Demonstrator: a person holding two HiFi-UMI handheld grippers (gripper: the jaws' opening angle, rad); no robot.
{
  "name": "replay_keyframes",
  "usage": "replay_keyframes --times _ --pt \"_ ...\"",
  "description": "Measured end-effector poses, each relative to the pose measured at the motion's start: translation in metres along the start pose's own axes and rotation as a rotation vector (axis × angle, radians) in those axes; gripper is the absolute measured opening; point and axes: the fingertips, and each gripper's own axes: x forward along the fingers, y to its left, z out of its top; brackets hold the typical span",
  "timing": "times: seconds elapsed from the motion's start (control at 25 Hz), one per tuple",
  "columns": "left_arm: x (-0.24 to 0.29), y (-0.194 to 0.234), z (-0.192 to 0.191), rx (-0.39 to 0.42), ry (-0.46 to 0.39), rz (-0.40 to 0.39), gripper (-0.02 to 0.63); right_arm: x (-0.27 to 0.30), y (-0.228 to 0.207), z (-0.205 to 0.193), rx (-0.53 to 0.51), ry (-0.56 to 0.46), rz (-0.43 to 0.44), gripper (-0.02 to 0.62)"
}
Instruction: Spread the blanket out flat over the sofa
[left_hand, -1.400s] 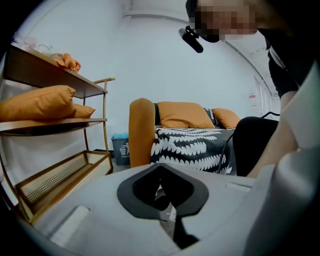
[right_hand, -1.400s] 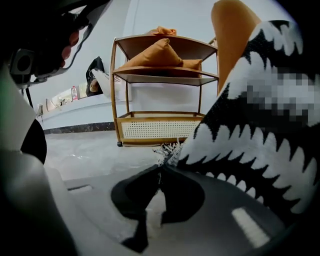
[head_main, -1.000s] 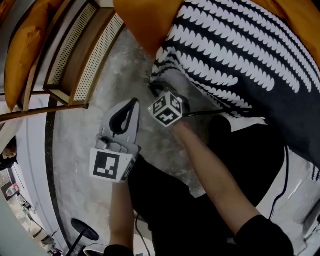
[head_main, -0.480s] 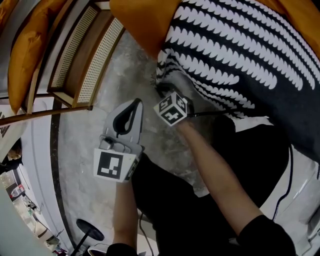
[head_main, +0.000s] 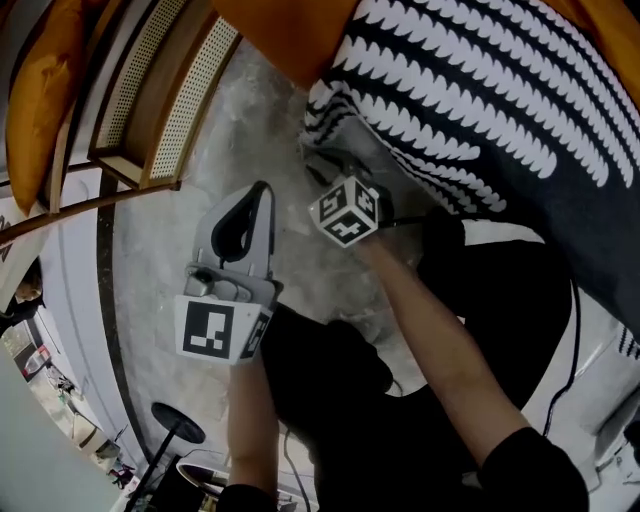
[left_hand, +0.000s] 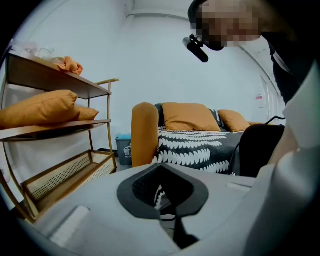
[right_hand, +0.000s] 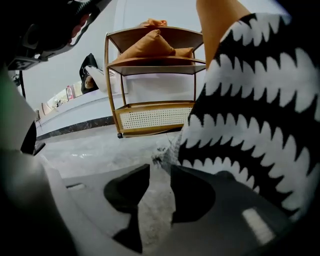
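Blanket (right_hand: 260, 115) hangs just right of my right gripper (right_hand: 159, 170), whose jaws have just been opening: wide now, only floor (right_hand: 100, 150) between them. Left gripper (left_hand: 161, 166) is closed, empty. I'd back out straight, clear of the fringed corner just ahead of the tips.

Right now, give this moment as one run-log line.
right hand-held gripper: just opened, empty | left hand-held gripper: shut, empty | black-and-white patterned blanket: draped over orange sofa
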Motion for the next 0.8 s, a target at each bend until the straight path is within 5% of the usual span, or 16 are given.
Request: replay_keyframes --times 0.36,0.8 --pt "-0.035 -0.002 0.056 -0.072 0.038 0.028 0.011 -0.082 0.001 0.062 -0.045 -0.030 0.011 0.138" --pt "-0.079 -0.025 0.199 -0.129 0.058 0.006 0.011 -0.229 -0.027 0.195 -0.152 -0.010 0.021 0.138"
